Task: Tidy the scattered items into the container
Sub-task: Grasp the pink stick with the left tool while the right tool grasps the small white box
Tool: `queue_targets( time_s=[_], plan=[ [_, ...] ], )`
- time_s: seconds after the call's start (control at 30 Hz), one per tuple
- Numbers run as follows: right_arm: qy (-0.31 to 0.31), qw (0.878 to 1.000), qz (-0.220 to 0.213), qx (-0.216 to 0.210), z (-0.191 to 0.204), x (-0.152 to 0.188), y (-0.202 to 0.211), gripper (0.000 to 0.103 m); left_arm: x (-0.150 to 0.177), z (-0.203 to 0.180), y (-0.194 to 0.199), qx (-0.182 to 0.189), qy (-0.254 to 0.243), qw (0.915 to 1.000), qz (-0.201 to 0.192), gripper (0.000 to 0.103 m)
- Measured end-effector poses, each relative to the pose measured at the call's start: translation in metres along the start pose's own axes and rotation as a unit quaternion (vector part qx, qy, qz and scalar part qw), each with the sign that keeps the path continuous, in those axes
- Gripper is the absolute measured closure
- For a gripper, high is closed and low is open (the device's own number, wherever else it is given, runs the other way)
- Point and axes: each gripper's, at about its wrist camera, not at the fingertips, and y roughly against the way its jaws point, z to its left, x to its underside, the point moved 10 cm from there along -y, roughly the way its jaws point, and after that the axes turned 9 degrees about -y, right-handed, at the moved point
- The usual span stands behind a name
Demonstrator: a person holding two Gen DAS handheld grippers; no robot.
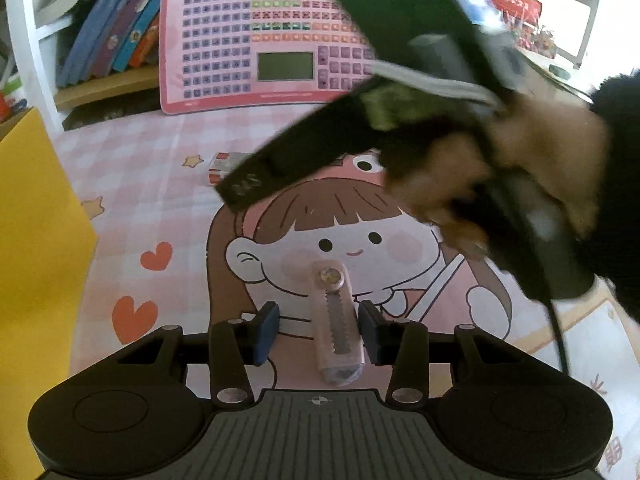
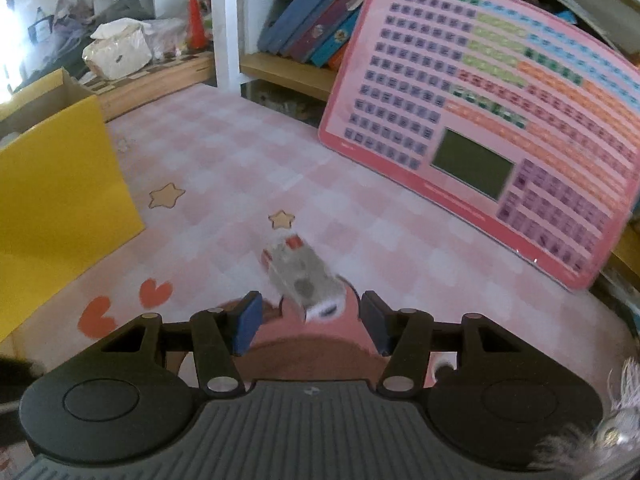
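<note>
Pick-up step: left gripper (image 1: 319, 330) spread around clear clip (image 1: 338, 326), pads seemingly not touching; next pinch, carry to yellow box (image 1: 36, 248) at 9 o'clock.

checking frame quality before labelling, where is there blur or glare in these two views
Left wrist view: the right gripper and the hand crossing the top are motion-smeared, while the clear serrated clip stays sharp. Right wrist view: the small packet is smeared, and window glare whites out the upper left corner; both views bend at the edges.
</note>
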Motion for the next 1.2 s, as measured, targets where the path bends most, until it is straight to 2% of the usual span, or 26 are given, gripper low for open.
queue_targets(
  time_s=[0.2, 0.23, 0.3, 0.43, 0.83, 1.07, 1.2],
  plan=[
    [-0.006, 1.0, 0.01, -0.008, 0.001, -0.007, -0.02, 0.053, 0.002, 0.001, -0.001, -0.01, -0.018, 0.9998, 0.002, 0.07],
    [-0.011, 1.0, 0.011, -0.012, 0.001, -0.007, -0.021, 0.058, 0.002, 0.001, -0.002, -0.01, -0.019, 0.9998, 0.003, 0.072],
    [-0.013, 1.0, 0.012, -0.017, 0.003, -0.007, -0.021, 0.061, 0.002, 0.002, -0.002, -0.008, -0.021, 0.9997, 0.003, 0.08],
    [-0.019, 0.999, 0.012, -0.023, 0.006, -0.004, -0.017, 0.072, 0.003, 0.002, -0.001, 0.007, -0.021, 0.9997, 0.007, 0.08],
    [-0.071, 0.997, -0.005, -0.014, 0.005, 0.014, 0.03, 0.074, 0.003, 0.003, 0.034, 0.04, 0.001, 0.9991, -0.011, 0.08],
    [-0.088, 0.996, 0.017, 0.005, 0.014, 0.038, 0.057, 0.074, 0.023, 0.008, 0.063, 0.058, 0.039, 0.9975, -0.006, 0.08],
    [-0.095, 0.995, 0.013, 0.012, 0.023, 0.058, 0.083, 0.074, 0.037, 0.019, 0.089, 0.066, 0.056, 0.9962, -0.012, 0.08]
  ],
)
